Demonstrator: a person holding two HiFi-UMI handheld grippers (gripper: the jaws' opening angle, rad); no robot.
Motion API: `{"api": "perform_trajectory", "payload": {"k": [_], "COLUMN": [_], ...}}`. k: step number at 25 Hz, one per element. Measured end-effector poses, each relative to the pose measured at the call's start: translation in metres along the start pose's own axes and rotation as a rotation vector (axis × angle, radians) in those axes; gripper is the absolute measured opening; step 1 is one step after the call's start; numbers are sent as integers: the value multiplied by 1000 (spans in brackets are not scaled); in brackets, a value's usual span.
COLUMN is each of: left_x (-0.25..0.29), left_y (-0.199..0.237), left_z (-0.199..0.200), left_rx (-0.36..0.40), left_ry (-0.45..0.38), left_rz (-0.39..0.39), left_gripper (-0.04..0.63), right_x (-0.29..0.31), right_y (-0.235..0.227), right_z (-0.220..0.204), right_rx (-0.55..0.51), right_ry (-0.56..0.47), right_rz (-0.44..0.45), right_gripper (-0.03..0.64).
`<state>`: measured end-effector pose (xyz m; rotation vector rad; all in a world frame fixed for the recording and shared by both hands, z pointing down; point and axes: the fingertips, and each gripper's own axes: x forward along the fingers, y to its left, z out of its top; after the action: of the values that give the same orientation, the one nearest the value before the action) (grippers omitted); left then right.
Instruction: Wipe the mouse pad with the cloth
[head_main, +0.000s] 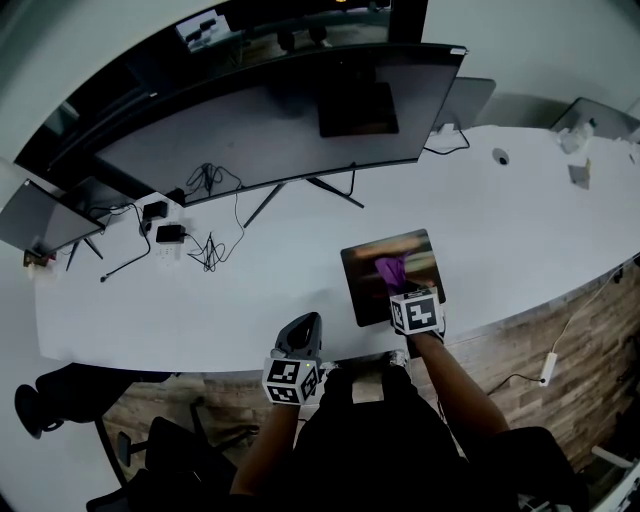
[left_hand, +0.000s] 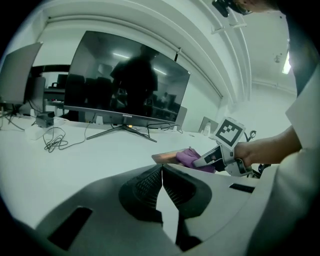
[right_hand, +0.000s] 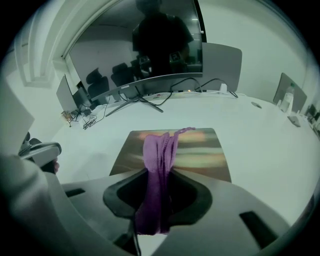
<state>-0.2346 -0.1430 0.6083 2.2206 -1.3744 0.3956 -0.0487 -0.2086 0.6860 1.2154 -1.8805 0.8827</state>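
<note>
Right gripper (right_hand: 160, 172): jaws clamped on the purple cloth (right_hand: 159, 150).
Cloth: free end lying on the mouse pad (right_hand: 200, 155).
Mouse pad: flat on desk (head_main: 200, 300), 5 o'clock from the monitor (head_main: 280, 130).
Left gripper (left_hand: 162, 170): jaws together, empty, 8 o'clock from the pad.

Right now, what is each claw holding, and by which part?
The right claw grips the purple cloth by its bunched middle. The left claw is shut, empty.

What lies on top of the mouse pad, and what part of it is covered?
The purple cloth, held by the right gripper, lies over the mouse pad. The strip beneath it and the pad's near edge are hidden.
</note>
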Motion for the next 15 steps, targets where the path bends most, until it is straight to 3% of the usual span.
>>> {"api": "perform_trajectory", "payload": {"k": [6,11,15], "left_x": [16,25,26], "left_y": [-20,-34,-42], "left_z": [7,16,20], "left_rx": [45,9,30], "left_ry": [13,-4,-8], "left_rz": [-15,-34,-37], "left_gripper": [20,20,20], "right_x": [-7,-19,-23], "right_y": [-33,-62,-78], "right_z": [-4,-4,-7], "right_rx": [-21,-40,-21], "right_ry": [-6,-17,-16], "right_rz": [-47,-104,-126], "right_gripper": [129,132,132]}}
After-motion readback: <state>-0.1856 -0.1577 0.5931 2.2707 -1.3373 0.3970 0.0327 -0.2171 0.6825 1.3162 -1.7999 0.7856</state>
